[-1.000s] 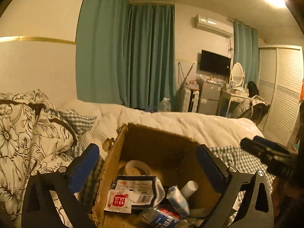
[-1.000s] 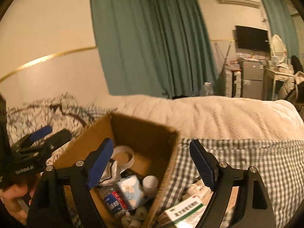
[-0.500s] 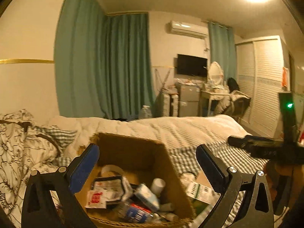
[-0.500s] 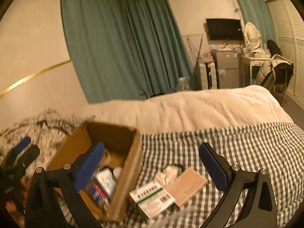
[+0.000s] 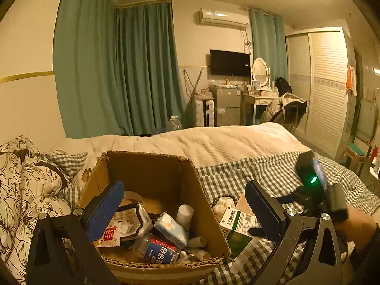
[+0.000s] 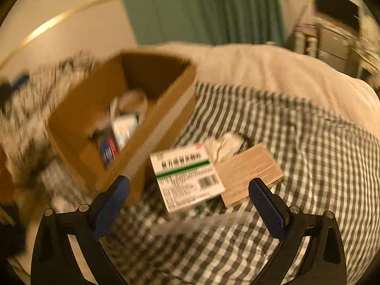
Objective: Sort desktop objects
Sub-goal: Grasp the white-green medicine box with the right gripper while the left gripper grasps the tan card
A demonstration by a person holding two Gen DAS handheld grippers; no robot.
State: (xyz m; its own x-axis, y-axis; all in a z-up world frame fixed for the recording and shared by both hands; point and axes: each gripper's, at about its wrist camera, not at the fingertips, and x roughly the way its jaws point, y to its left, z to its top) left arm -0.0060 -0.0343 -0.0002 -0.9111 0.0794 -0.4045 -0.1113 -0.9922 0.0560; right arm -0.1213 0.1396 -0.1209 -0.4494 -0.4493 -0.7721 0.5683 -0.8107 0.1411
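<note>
Cardboard box point(image 5: 152, 178) is seen on the checked bedspread point(image 6: 296, 142), filled with packets and small bottles. Just beside its right wall a green-striped white carton point(image 6: 186, 175) is laid, touching a tan box point(image 6: 249, 171). Both the left gripper point(image 5: 182, 206) and the right gripper point(image 6: 188, 204) are held spread wide, with nothing grasped.

A brown box of rough, matt corrugated cardboard point(image 5: 152, 178) is seen on grey-and-white checked woven cloth point(image 6: 308, 142). A white-and-green printed paperboard carton point(image 6: 187, 178) is shown, faintly glossy.
</note>
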